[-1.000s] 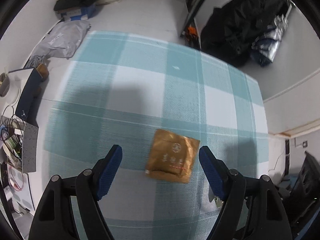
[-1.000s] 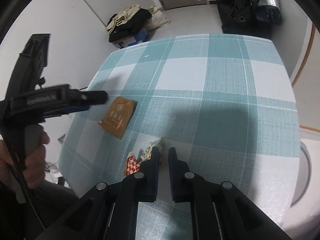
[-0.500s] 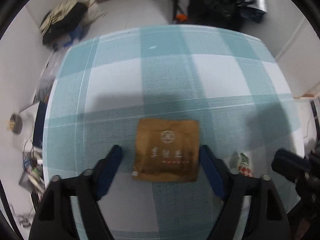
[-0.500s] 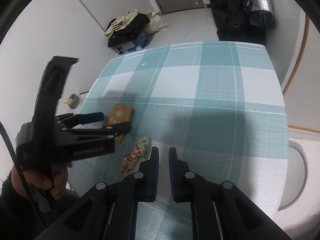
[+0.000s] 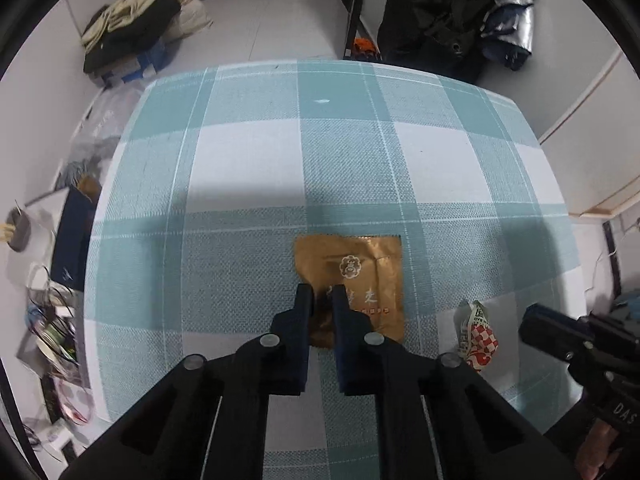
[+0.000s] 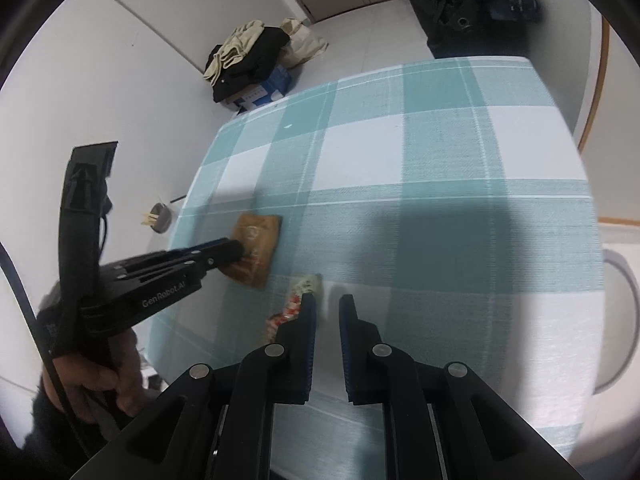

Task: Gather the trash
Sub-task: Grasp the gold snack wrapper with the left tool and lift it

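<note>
A flat brown foil packet (image 5: 356, 276) lies on the teal-and-white checked tablecloth (image 5: 280, 168). My left gripper (image 5: 320, 300) is shut on the packet's near left edge; it shows from the side in the right wrist view (image 6: 236, 250), with the packet (image 6: 258, 240) under its tips. A crumpled red-and-white checked wrapper (image 5: 478, 336) lies to the right of the packet. My right gripper (image 6: 327, 306) is shut and empty, just right of that wrapper (image 6: 294, 306), above the cloth.
A white round bin rim (image 6: 624, 320) shows off the table's right side. Piled clothes on a box (image 5: 132, 36) and dark coats (image 5: 440, 12) lie on the floor beyond the table. Cables and clutter (image 5: 52, 320) sit left of the table.
My left gripper closed from wide open onto the brown packet's edge. The right gripper stayed shut and shifted slightly beside the checked wrapper.
</note>
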Action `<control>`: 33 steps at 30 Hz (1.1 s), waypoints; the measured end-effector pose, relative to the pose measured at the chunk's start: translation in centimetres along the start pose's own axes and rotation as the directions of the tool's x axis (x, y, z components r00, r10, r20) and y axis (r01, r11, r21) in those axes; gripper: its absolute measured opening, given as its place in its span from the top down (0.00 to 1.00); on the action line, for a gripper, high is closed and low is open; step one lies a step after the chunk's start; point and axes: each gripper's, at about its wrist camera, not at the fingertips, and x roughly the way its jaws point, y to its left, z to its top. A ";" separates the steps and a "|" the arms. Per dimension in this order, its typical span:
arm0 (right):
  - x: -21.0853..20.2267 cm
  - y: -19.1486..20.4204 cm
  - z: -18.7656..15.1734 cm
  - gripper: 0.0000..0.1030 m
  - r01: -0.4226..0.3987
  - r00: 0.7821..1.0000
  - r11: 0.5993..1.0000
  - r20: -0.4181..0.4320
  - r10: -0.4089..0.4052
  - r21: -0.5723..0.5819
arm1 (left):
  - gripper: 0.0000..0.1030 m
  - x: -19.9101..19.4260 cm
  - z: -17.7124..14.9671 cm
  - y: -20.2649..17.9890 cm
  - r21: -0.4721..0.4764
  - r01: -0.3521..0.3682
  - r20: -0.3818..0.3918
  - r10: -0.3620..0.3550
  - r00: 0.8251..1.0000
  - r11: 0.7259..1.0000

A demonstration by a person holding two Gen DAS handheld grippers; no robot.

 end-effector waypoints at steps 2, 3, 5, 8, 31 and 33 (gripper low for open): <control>-0.1 0.4 -0.1 0.72 0.002 1.000 1.000 0.007 -0.002 -0.003 | 0.97 -0.3 -0.1 0.0 0.001 0.001 0.006 -0.001 1.000 1.000; -0.1 0.5 -0.2 0.66 0.002 1.000 1.000 0.012 -0.002 -0.004 | 1.00 -0.3 -0.1 0.0 -0.001 0.006 0.009 -0.006 1.000 1.000; -0.1 0.8 -0.3 0.61 0.006 1.000 1.000 0.012 -0.006 -0.005 | 1.00 -0.6 -0.2 0.1 -0.011 0.031 0.014 -0.031 0.999 0.999; 0.6 1.2 -0.6 0.60 0.000 1.000 1.000 -0.017 0.000 0.002 | 1.00 -0.8 0.1 0.0 -0.025 0.059 0.027 -0.059 0.998 0.998; 1.9 2.8 -1.9 0.81 0.091 0.996 0.992 0.011 -0.091 -0.086 | 0.34 0.4 1.2 0.4 -0.078 0.054 0.015 -0.053 0.999 0.996; 1.2 2.3 -1.8 0.81 0.084 0.996 0.994 0.021 -0.082 -0.064 | 0.34 1.3 1.1 0.1 -0.064 0.059 -0.023 -0.060 0.998 0.996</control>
